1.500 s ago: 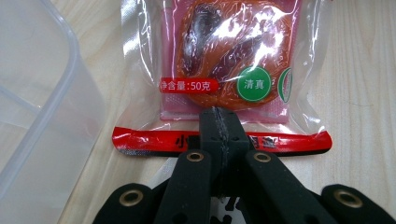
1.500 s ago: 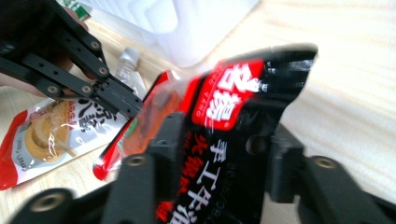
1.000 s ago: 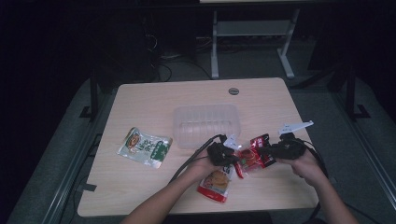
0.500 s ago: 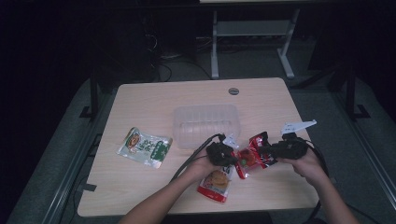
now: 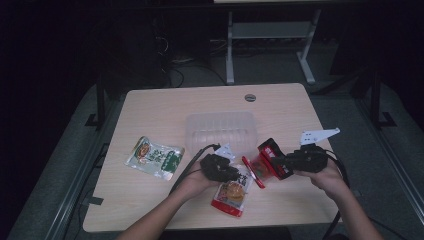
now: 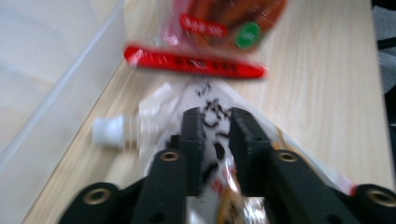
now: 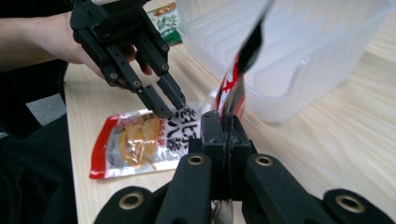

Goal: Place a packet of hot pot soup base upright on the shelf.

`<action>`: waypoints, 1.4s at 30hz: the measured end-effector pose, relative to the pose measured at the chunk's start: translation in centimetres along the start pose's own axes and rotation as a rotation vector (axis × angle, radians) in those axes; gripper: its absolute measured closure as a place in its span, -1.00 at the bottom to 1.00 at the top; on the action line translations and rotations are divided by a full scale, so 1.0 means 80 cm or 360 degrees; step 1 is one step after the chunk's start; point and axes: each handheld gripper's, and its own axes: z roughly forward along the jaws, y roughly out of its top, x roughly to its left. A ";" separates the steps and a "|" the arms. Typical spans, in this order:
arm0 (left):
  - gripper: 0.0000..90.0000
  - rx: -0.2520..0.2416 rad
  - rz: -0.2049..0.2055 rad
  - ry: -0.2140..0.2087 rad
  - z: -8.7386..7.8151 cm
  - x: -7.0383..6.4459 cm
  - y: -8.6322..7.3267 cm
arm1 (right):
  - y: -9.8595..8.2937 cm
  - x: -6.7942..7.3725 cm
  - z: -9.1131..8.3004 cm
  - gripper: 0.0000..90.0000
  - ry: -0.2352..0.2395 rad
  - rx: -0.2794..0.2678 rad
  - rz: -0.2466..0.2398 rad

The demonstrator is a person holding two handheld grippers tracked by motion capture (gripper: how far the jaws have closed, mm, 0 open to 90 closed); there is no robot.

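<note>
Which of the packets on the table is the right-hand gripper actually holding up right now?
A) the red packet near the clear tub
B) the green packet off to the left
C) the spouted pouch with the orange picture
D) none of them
A: the right gripper has its jaws shut on the red packet, which rises off the table beside the clear tub.

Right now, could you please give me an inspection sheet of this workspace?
Surface: light wooden table, bare in the far part.
Job's things: red packet lifted off the table; spouted pouch lying flat; clear plastic tub behind them.
Clutter: green packet lying apart at the left.
Grippers: right claw shut on the red packet's edge; left claw open, jaws over the spouted pouch.
Cables: one black cable trails from the left claw.
Surroundings: dark floor, white frame beyond the table.
</note>
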 end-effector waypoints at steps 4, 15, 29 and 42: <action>0.40 -0.0011 -0.0005 0.0003 -0.023 -0.003 -0.017 | 0.007 0.007 -0.002 1.00 0.0008 -0.0019 -0.0033; -0.10 -0.0127 -0.0086 0.0101 -0.101 -0.007 -0.077 | 0.027 0.018 0.001 1.00 0.0053 -0.0071 -0.0081; -0.40 -0.0133 -0.0154 0.0224 -0.143 -0.007 -0.127 | 0.074 0.027 0.026 1.00 0.0106 -0.0133 -0.0169; -0.44 -0.0092 -0.0116 0.0239 -0.139 -0.003 -0.133 | 0.131 0.021 0.071 1.00 0.0113 -0.0166 -0.0223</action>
